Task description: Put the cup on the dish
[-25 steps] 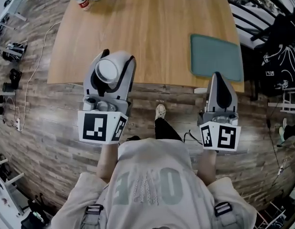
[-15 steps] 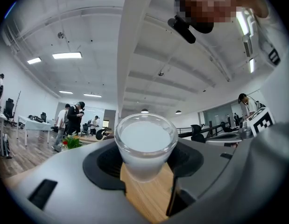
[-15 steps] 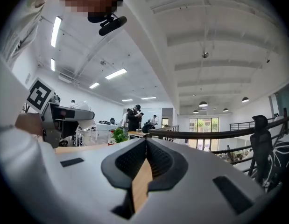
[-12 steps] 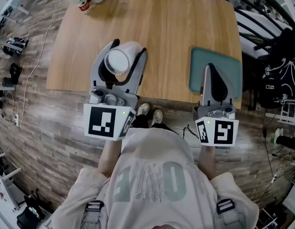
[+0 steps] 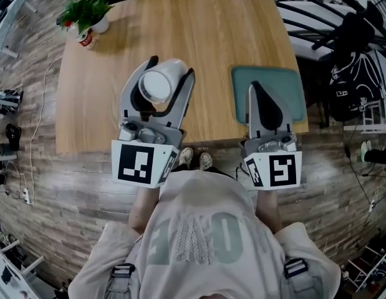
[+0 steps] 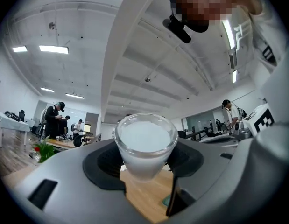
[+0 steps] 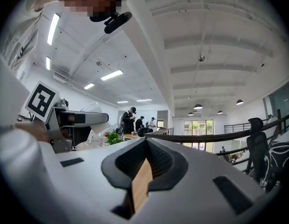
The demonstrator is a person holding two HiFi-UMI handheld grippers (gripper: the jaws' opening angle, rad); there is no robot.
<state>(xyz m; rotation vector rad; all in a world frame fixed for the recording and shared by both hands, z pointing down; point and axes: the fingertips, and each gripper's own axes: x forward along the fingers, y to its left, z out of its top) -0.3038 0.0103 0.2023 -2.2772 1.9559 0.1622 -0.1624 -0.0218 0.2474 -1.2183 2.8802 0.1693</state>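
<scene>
A small clear glass cup (image 5: 156,85) with a frosted white look sits upright between my left gripper's (image 5: 159,83) jaws, held above the near half of the wooden table (image 5: 211,36). The left gripper view shows the cup (image 6: 145,143) pinched between both dark pads, and my left gripper (image 6: 145,168) is shut on it. The dish (image 5: 287,86) is a teal rectangular tray at the table's near right. My right gripper (image 5: 255,86) hovers over the dish's left part. In the right gripper view my right gripper (image 7: 144,164) has its jaws together with nothing in them.
A potted plant (image 5: 86,17) stands at the table's far left corner. Black chairs and a bag (image 5: 345,73) crowd the floor right of the table. The table's near edge (image 5: 149,147) runs just under both grippers. People stand at desks in the background (image 7: 132,118).
Both grippers have moved forward from the table's near edge to over the table. The cup stays in the left one. The right gripper now hangs over the teal dish.
</scene>
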